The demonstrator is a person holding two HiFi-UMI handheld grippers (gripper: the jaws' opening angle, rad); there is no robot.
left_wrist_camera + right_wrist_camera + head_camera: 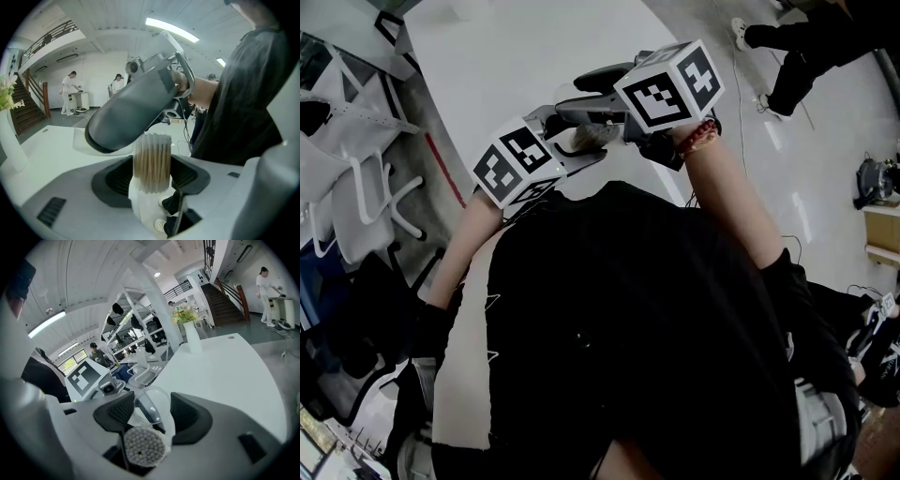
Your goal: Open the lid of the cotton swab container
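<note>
Two dark, ribbed fingers of the left gripper stand wide and clamp the cotton swab container between them, one pad against each side of its clear, round wall. Inside it the cotton swabs stand upright as a tight bundle of pale brown sticks with white tips, and the tips rise above the pads.

The right gripper likewise has its fingers wide. They are closed on the lid, a clear, glossy, round cap that sits between the two ribbed pads and touches both. The lid is off the mouth of the container. In the right gripper view the white swab heads show end-on as a packed round cluster just below the lid, uncovered. Whether a hinge joins lid and container cannot be told.

In the left gripper view the smooth grey body of the right gripper hangs just above the swab tips. The head view shows both grippers close together in the air before the person's black top, near the edge of a smooth white desk. A white vase with flowers stands farther off on the desk.
</note>
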